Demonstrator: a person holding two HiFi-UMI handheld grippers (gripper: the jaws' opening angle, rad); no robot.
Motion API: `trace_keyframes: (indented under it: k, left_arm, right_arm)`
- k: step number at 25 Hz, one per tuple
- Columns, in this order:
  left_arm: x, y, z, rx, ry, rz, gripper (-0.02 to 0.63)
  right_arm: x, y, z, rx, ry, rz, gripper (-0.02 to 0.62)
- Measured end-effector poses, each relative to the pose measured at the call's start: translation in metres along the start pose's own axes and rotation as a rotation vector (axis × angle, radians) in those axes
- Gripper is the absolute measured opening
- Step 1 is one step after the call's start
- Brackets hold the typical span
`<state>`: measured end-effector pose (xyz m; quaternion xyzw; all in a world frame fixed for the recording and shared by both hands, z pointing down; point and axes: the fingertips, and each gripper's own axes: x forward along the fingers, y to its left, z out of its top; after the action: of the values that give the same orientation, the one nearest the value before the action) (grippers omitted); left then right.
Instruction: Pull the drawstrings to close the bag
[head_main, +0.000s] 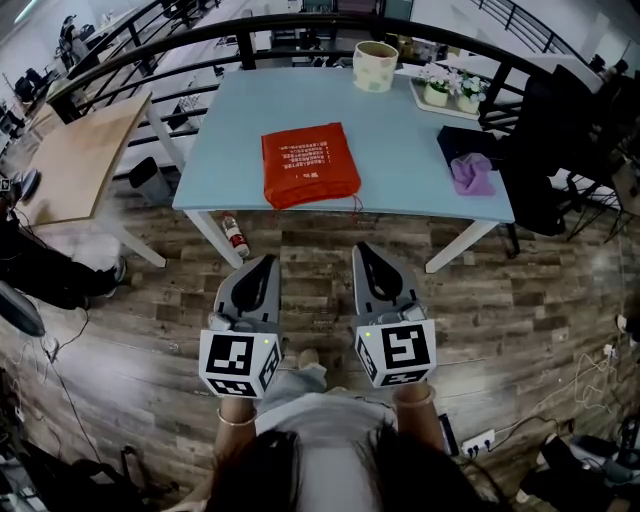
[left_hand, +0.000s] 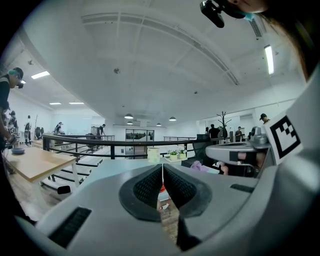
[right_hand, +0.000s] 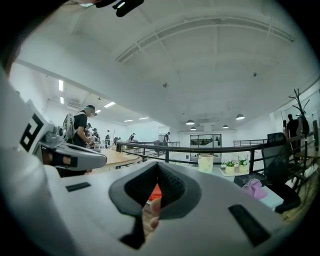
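A flat red drawstring bag (head_main: 310, 165) with white print lies on the light blue table (head_main: 230, 140), near its front edge. A thin red cord (head_main: 356, 207) hangs from the bag's near right corner. My left gripper (head_main: 266, 261) and right gripper (head_main: 361, 249) are side by side over the wooden floor, short of the table and pointing at the bag. Both are shut with nothing between the pads. In the left gripper view the jaws (left_hand: 162, 165) meet, and a sliver of the bag (left_hand: 161, 189) shows below them. The right gripper (right_hand: 157, 164) frames the bag (right_hand: 156, 192) likewise.
At the table's far side stand a cream cup (head_main: 375, 65) and a tray of small potted plants (head_main: 447, 90). A purple cloth (head_main: 471, 174) lies at the right edge by a black chair (head_main: 560, 150). A bottle (head_main: 236, 237) lies on the floor; a wooden table (head_main: 75, 155) stands left.
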<state>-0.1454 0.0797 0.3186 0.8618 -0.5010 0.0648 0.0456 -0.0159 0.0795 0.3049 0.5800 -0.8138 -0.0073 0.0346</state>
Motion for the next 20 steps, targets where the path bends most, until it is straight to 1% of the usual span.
trace_keyframes:
  k: [7, 14, 20]
  left_arm:
    - [0.020, 0.027, 0.001, 0.006, 0.006, -0.023, 0.021]
    - [0.035, 0.050, 0.004, 0.006, 0.004, -0.045, 0.021]
    - [0.042, 0.063, 0.002, -0.010, 0.005, -0.056, 0.021]
  right_arm:
    - [0.032, 0.003, -0.001, 0.015, 0.013, -0.016, 0.025]
    - [0.058, 0.006, 0.002, -0.009, 0.019, -0.041, 0.025]
    - [0.068, 0.009, 0.003, -0.020, 0.029, -0.058, 0.025]
